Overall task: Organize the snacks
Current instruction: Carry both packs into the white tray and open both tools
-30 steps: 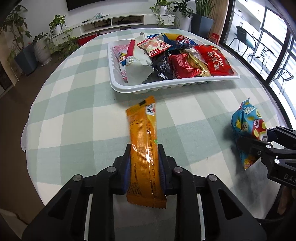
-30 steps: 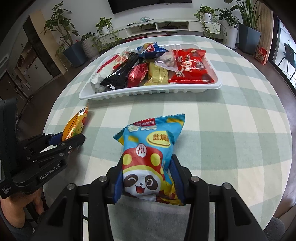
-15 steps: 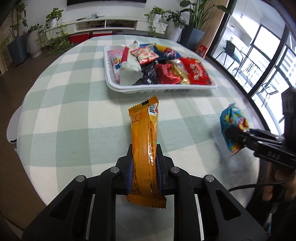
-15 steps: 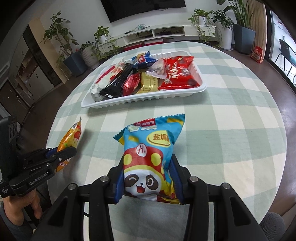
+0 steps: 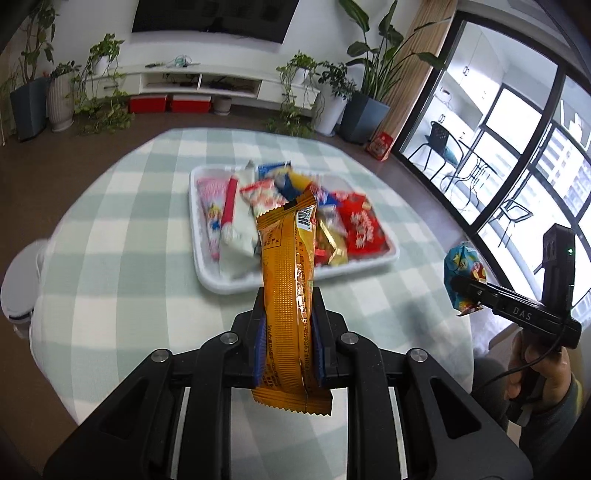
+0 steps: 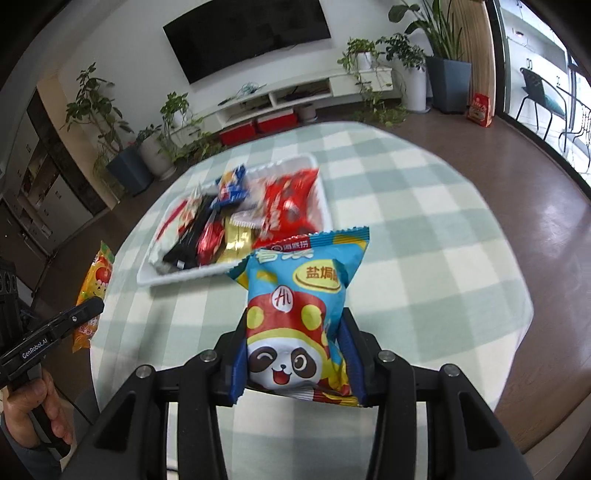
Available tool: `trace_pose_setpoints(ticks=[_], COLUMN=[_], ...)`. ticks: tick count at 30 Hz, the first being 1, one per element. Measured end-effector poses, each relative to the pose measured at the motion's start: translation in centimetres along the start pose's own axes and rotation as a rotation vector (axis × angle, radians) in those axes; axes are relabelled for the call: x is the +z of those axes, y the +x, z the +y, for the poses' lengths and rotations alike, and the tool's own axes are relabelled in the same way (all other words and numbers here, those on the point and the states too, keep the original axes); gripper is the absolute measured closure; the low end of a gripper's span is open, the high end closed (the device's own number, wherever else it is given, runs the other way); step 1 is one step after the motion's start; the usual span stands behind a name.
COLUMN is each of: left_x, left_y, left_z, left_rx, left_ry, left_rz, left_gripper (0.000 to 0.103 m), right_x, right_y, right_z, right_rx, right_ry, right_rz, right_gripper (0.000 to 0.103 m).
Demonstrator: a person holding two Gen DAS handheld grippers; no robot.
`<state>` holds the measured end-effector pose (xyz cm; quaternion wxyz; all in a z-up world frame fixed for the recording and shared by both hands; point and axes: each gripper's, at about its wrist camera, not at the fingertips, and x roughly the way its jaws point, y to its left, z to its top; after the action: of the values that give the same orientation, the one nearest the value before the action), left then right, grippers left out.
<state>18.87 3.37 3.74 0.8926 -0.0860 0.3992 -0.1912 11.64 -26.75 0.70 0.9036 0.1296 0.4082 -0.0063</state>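
Here, both snacks are off the counter and in hand. Orange bar (image 5: 288, 280) pinched lengthwise in the left gripper (image 5: 289, 325), jaws closed on its lower half, upper end standing free and leaning toward the tray (image 5: 236, 286). Blue panda bag (image 6: 299, 317) clamped in the right gripper (image 6: 295, 354), jaws closed on its puffy lower part, top seal flaring above. Both held above the near half of the counter (image 6: 424, 258), short of the tray, well apart from each other.

Tray white, shallow, already crowded: red, black, gold, white and blue packets overlapping, some riding near the rim. Details soft from blur.

Risks, as judged:
- Bar is long and gripped low; the free end may flop or snag on the near rim on the way in.
- Bag is air-filled and slick; a squeeze on the pillow could let it squirt out or rotate.
- Little bare floor left in the tray; a drop onto the heap may slide a packet over the edge.
- Two grippers heading for one tray could crowd each other.

Counter round, green-and-white check cloth, soft-looking. Room: wall TV (image 6: 251, 33), low white media shelf, many potted plants (image 5: 369, 96), tall windows to the right, brown floor.
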Motion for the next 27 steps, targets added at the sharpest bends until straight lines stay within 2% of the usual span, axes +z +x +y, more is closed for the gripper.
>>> trace_pose_setpoints(ticks=[6,12,16,21,27], left_x=[5.3,8.6,8.9,8.1,7.2], left_y=[1.1,4.6,7.9,11.2,14.2], left_z=[-1.0,-2.7,-3.4,-3.3,-2.4], left_rx=[-0.012,-0.023,-0.008,-0.005,-0.001], left_ry=[0.024,0.05,0.068,0.071,0.064], left_rz=[-0.049,-0.053,-0.024,0.009,0.041], left_gripper=[0.085,0.085,0.085,0.085,0.085], right_x=[4.9,9.7,11.9,12.9,13.2], right_y=[-1.6,-0.1,3.8,8.9,12.4], right_z=[0.9,3.3,5.0,6.1,6.5], right_rx=[-0.009,0.028,0.051,0.04,0.031], right_ry=[-0.069,-0.124,-0.154,-0.177,-0.195], right_rz=[-0.094,-0.14,-0.094,-0.016,0.051], right_gripper=[0.057,0.057,0.057,0.057,0.057])
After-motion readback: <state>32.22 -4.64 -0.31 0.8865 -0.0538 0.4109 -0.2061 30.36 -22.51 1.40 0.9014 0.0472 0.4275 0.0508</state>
